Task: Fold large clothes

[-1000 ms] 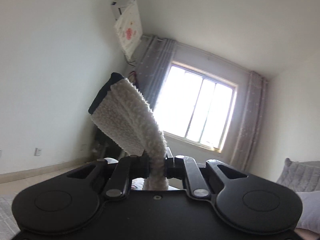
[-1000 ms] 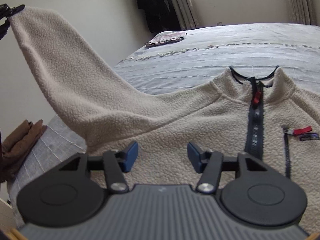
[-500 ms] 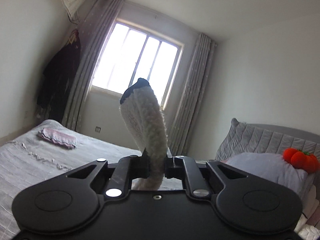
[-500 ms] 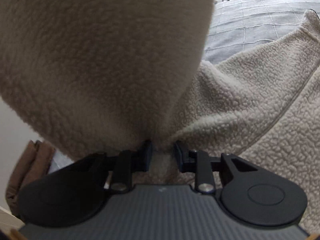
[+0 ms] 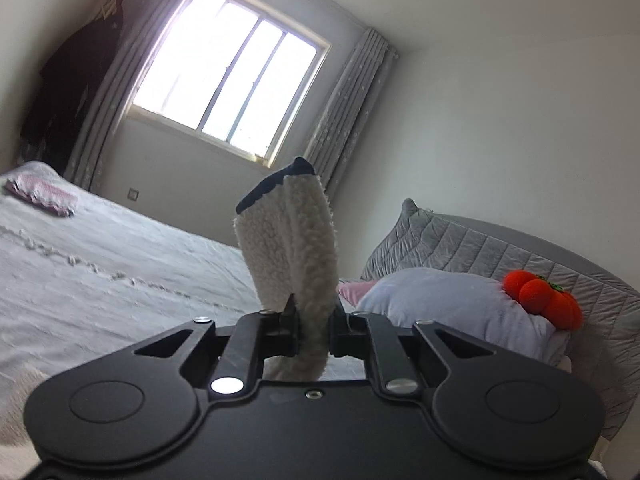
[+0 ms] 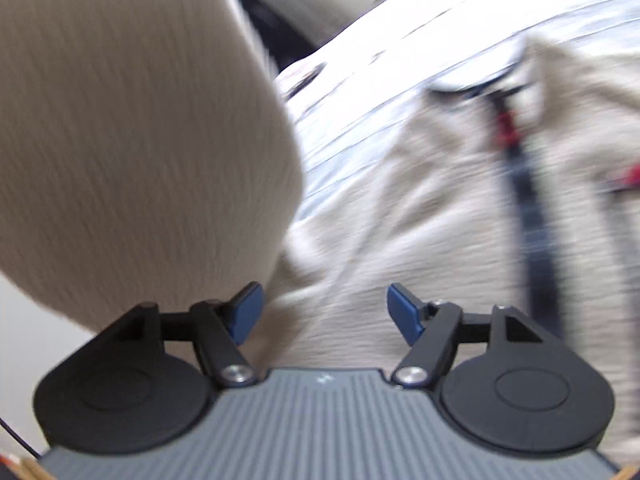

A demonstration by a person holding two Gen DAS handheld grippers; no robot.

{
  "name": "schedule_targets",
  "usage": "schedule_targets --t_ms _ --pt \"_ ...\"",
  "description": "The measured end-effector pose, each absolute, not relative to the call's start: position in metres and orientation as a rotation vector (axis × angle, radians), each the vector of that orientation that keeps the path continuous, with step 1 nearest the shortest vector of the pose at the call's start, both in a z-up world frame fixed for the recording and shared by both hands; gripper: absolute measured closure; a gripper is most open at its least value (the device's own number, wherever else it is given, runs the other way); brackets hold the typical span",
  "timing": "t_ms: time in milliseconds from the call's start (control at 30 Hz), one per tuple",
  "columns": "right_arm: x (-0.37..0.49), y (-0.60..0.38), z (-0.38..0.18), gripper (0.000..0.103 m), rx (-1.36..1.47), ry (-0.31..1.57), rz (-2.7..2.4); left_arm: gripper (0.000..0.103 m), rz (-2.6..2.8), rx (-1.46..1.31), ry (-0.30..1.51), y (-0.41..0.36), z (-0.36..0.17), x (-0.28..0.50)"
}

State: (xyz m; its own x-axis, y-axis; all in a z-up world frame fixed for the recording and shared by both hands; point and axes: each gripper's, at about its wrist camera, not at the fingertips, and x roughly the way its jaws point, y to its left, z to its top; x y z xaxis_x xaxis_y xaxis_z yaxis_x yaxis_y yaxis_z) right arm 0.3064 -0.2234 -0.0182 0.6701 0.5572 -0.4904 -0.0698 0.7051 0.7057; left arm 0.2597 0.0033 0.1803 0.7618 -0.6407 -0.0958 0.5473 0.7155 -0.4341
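The left gripper (image 5: pixel 313 330) points about level, its black jaws closed tight on a strip of cream fleece (image 5: pixel 298 256) that stands up between them. The right gripper (image 6: pixel 325 312) tilts downward, its jaws opening, the blue-padded fingertips (image 6: pixel 404 312) standing well apart with nothing pinched between them; the fleece lies just ahead of and beneath the gap, and the view is smeared by motion

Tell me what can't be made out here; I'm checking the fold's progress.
- Right wrist view: the fleece jacket is motion-blurred, so its lie on the bed is unclear.
- Right wrist view: the raised sleeve hides whatever is behind it.
- Left wrist view: the sleeve cuff below the left claw is hidden by the claw's body.
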Motion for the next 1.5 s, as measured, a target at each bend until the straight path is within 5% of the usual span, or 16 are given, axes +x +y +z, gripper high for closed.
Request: schedule_targets --t_ms 100,200,333,400,900,1000,1100,1167,1267,1333,1500 --pt "0.282 -0.27 -0.025 0.028 0.764 0.743 0.322 0.087 -0.723 -0.408 0.392 -0.026 0.144 0.264" --pt "0.26 -0.317 -0.035 0.027 0.822 0.738 0.262 0.063 -0.807 -0.32 0.57 -0.051 0.109 0.258" --pt "0.24 -0.366 -0.045 0.027 0.871 0.743 0.195 0.026 -0.811 -0.216 0.552 -0.044 0.086 0.221" --pt "0.226 -0.386 -0.048 0.027 0.907 0.727 0.183 0.023 -0.79 -0.185 0.545 -0.029 0.081 0.21" --pt "0.173 -0.44 -0.055 0.027 0.944 0.681 0.178 0.026 -0.255 -0.232 0.612 0.152 0.026 0.3" --pt "0.181 -0.418 -0.046 0.038 0.852 0.71 0.172 0.026 -0.255 -0.285 0.667 0.158 0.015 0.336" --pt "0.188 -0.396 -0.04 0.068 0.731 0.737 0.139 0.026 -0.248 -0.315 0.721 0.154 0.008 0.368" --pt "0.192 -0.38 -0.031 0.091 0.612 0.736 0.103 0.031 -0.251 -0.321 0.737 0.147 0.005 0.385" --pt "0.19 -0.367 -0.009 0.093 0.488 0.675 0.081 0.048 -0.234 -0.361 0.851 0.143 -0.011 0.411" --pt "0.191 -0.36 0.007 0.093 0.437 0.613 0.082 0.073 -0.243 -0.399 0.884 0.144 -0.02 0.417" --pt "0.198 -0.355 0.025 0.094 0.348 0.501 0.068 0.083 -0.273 -0.503 0.607 0.157 -0.011 0.372"
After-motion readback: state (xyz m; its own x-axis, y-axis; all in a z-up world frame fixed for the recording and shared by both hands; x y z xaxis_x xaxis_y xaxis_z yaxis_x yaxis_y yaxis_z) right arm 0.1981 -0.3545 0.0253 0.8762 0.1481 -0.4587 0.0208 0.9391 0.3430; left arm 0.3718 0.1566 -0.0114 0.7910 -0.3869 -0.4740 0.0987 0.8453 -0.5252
